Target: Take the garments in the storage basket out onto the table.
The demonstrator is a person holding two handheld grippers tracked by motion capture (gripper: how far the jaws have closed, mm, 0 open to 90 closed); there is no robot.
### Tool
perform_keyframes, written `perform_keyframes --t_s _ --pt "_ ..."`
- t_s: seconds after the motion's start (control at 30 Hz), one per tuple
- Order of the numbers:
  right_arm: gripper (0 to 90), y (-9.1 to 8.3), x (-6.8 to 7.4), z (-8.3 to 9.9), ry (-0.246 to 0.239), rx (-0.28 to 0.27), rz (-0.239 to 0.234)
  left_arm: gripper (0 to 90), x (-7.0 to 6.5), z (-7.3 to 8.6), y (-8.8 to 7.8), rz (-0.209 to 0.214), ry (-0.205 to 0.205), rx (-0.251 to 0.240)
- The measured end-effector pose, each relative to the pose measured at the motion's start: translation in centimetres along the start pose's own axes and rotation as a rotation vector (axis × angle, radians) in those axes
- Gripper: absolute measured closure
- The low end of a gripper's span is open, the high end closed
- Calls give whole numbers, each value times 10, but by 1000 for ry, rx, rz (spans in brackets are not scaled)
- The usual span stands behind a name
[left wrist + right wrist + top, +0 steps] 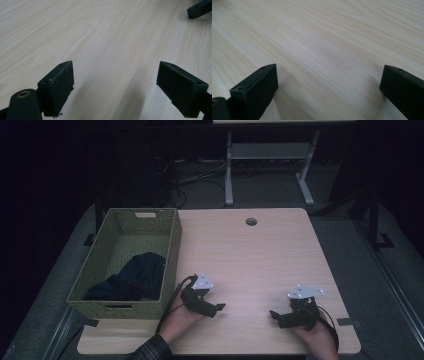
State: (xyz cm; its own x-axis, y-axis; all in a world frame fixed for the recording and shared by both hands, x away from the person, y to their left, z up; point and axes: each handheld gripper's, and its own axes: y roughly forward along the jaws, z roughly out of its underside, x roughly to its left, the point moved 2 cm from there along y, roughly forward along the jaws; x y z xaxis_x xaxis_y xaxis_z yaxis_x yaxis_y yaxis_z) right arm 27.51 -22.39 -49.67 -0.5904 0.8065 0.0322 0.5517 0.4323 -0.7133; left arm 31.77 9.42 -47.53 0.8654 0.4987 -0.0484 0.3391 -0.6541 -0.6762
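Observation:
A green woven basket [172, 245] stands on the left part of the light wood table [250, 255], with a dark blue cloth [132, 275] lying inside it. My left gripper [216, 309] rests low over the table just right of the basket, open, with bare wood between its jaws [115, 82]. My right gripper [276, 316] sits near the front right of the table, pointing left toward the other one, also open over bare wood [329, 82]. In the left gripper view a jaw tip of the right gripper [200, 8] shows at the top right.
The table has a round cable hole [251, 221] near its far edge. Behind it stands the white frame of another desk [270, 155], with cables on the floor [195, 175]. Black tape tabs sit at the front edge [348, 322].

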Motion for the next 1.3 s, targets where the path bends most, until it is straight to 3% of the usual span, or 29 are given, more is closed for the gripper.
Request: perform_keyframes --t_s 1.3 --pt "13 0 0 0 0 0 0 141 9 -21 -14 32 -10 -32"
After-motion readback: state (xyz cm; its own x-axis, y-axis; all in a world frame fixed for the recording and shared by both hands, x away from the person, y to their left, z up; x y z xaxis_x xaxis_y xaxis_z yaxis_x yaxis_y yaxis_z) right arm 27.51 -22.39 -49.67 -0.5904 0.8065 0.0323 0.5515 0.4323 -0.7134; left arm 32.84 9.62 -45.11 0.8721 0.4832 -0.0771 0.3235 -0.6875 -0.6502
